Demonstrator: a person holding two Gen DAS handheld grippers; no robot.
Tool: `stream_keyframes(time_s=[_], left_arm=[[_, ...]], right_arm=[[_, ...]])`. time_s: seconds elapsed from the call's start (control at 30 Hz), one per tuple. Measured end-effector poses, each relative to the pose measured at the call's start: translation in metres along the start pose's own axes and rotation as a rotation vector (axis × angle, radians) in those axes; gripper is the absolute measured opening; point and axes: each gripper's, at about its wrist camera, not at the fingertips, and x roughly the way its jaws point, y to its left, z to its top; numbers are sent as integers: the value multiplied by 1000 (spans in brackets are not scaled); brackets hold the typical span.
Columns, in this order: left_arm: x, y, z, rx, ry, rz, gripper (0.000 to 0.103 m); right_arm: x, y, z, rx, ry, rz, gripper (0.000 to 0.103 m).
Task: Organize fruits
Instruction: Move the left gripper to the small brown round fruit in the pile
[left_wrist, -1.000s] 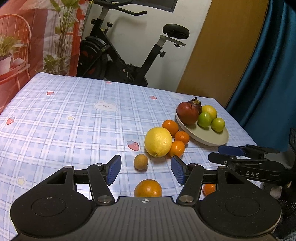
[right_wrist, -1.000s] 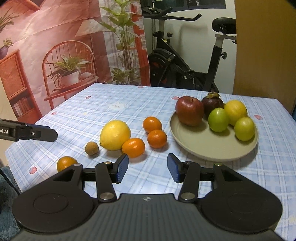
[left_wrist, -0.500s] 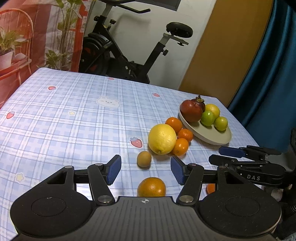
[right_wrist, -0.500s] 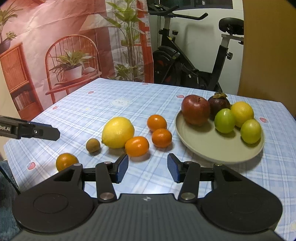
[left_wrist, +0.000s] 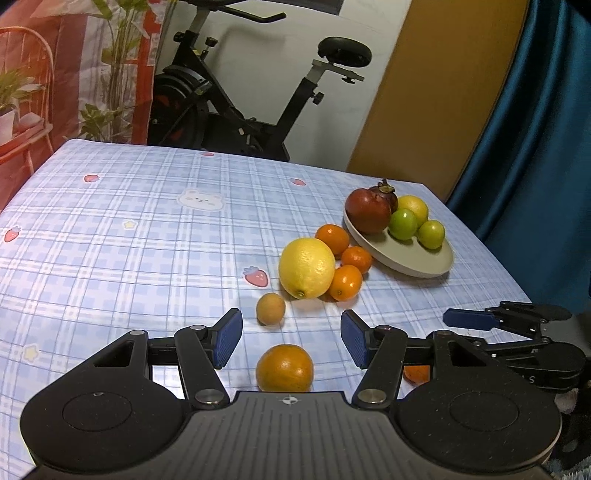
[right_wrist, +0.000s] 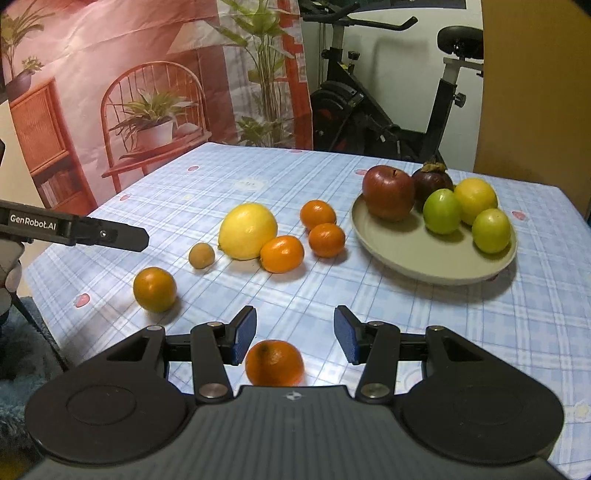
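A beige plate (left_wrist: 413, 258) (right_wrist: 406, 254) holds a red apple (right_wrist: 388, 192), a mangosteen, a yellow fruit and two green fruits. Loose on the checked cloth lie a big lemon (left_wrist: 306, 267) (right_wrist: 247, 230), three small oranges (right_wrist: 282, 253), a small brown fruit (left_wrist: 270, 308) (right_wrist: 201, 255) and an orange (left_wrist: 284, 367) (right_wrist: 154, 289). My left gripper (left_wrist: 291, 338) is open, above the near orange. My right gripper (right_wrist: 295, 336) is open, with another orange (right_wrist: 274, 362) just below and between its fingers.
The table (left_wrist: 129, 229) has a blue checked cloth. An exercise bike (left_wrist: 240, 110) stands behind the table's far edge. A blue curtain (left_wrist: 535, 129) hangs at the right. A printed backdrop (right_wrist: 147, 92) hangs at the left.
Both grippers have drawn back toward the table's near edge. An orange has come into sight under the right gripper. Both stay open.
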Motion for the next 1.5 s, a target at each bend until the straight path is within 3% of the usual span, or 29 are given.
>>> stream_keyframes(time_s=[0.23, 0.8, 1.13, 1.37, 1.5], left_arm=[[3, -6, -4, 20, 18, -12, 61], [11, -11, -12, 37, 57, -21, 61], [18, -10, -18, 45, 89, 19, 61], [19, -8, -8, 28, 62, 20, 61], [34, -7, 5, 70, 53, 50, 61]], right_arm=[[9, 6, -10, -12, 58, 15, 50], [12, 8, -14, -20, 86, 28, 48], [12, 9, -16, -18, 90, 26, 48], [12, 8, -15, -16, 84, 27, 43], [14, 8, -15, -16, 96, 28, 43]])
